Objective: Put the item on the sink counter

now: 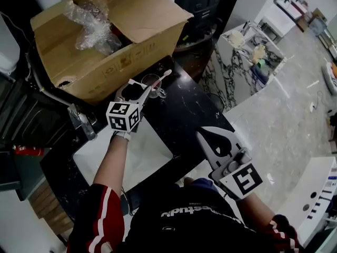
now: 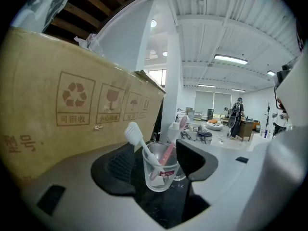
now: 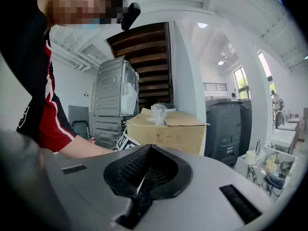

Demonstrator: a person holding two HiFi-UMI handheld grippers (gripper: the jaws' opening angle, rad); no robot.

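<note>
Head view: left gripper (image 1: 143, 90) reaches over the black marble-veined sink counter (image 1: 184, 109). The clear glass cup (image 1: 152, 83) stands on it near the far edge, just in front of the open brown cardboard box (image 1: 105, 62) and past the far right corner of the white sink basin (image 1: 142, 152). Right gripper (image 1: 206, 137) hangs at the counter's near right edge, well apart from the cup.

Left gripper view: jaws wide apart. The cup stands upright on the counter between them, pads not pressing it. A white toothbrush (image 2: 137, 137) and a pink toothbrush (image 2: 169, 150) lean inside.

Right gripper view: jaws closed together, nothing between them. Box behind, red-and-black sleeved arm (image 3: 48, 124) at left.
</note>
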